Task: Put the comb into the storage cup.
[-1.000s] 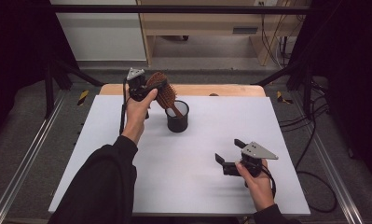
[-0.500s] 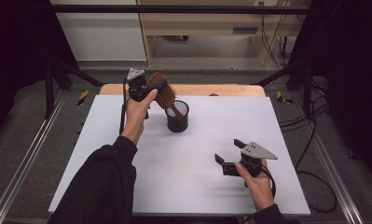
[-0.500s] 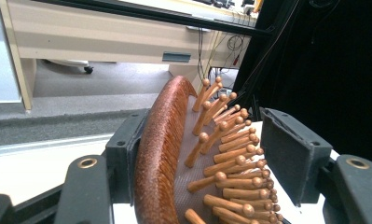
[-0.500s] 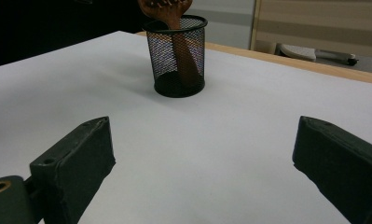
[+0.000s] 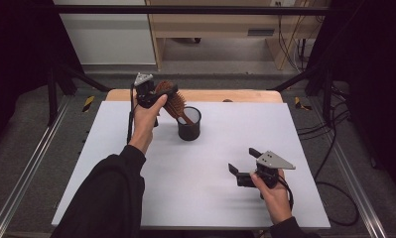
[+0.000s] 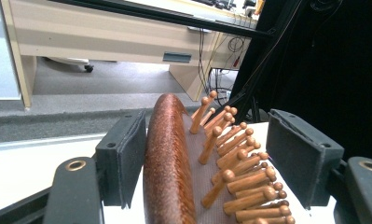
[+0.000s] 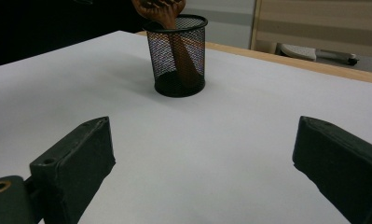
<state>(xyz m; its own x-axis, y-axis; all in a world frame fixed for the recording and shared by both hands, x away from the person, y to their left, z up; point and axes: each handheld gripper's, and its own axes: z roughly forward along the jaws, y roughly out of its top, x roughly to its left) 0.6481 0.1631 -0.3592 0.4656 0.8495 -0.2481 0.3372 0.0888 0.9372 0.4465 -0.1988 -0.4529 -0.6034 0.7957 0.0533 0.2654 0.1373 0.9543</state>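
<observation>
standing handle-down in the black mesh cup (image 5: 189, 124) near the table's (image 5: 111, 148) far edge, wooden hairbrush (image 5: 171, 101), left gripper (image 5: 158, 95) around its head, jaws just opening, right-hand pad clear of the bristles, right gripper (image 5: 241, 166) wide open, empty, well apart

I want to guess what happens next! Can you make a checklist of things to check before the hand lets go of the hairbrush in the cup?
1. Hairbrush handle inside mesh cup: ok.
2. Cup upright on the table: ok.
3. Left gripper letting go: jaws have just been opening, with a gap at the bristle-side pad: ok.
4. Brush will stay leaning without tipping the cup: cannot tell.
5. Right gripper open and apart from the cup: ok.
</observation>
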